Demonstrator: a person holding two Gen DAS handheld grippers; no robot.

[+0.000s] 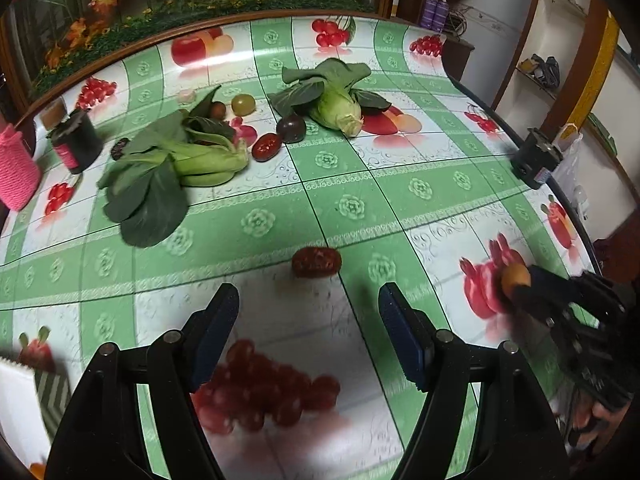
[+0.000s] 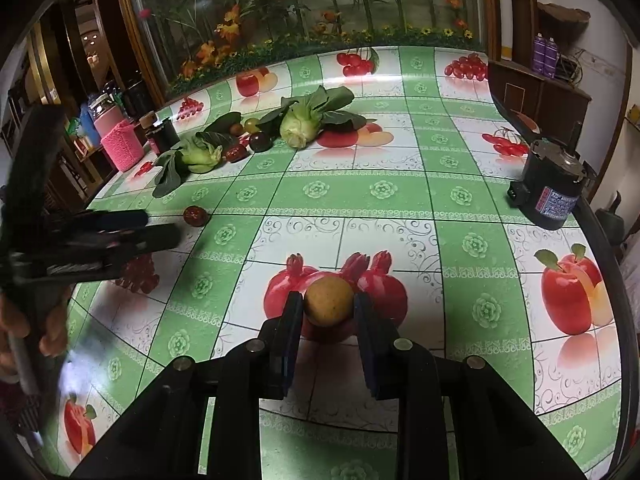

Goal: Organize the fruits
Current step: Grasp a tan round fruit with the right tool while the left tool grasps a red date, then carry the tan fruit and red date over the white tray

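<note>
Two grippers are at work over a table (image 2: pixel 400 196) covered in a green checked cloth printed with fruit. The right gripper (image 2: pixel 329 304) is pinched on a small round yellow-brown fruit (image 2: pixel 329 300), its blue pads pressed against either side, low over the printed pomegranates near the front of the table. The left gripper (image 1: pixel 308 312) is held with its jaws spread and nothing between them; a wrinkled red date (image 1: pixel 316 262) lies on the cloth just beyond its fingertips, slightly left of the midline between them.

The step in hand is judged to be a double pick: one fruit is already gripped on the right, and the loose date is being lined up on the left. For the next move, the left gripper would need to be brought forward and down until the date sits between the pads, then closed; the gripped fruit would need to be lifted and carried to wherever the fruit is being collected, a place not identifiable in these views.

The date's long axis is seen lying roughly crosswise to the left gripper's fingers, its ends pointing toward the two pads, so a closing would fall on its ends unless the wrist were rolled. The yellow-brown fruit is nearly spherical, and no long axis can be told.

Farther back, another date (image 1: pixel 267 147), a dark plum (image 1: pixel 292 128) and a green grape (image 1: pixel 243 104) lie among bok choy (image 1: pixel 192 160).
</note>
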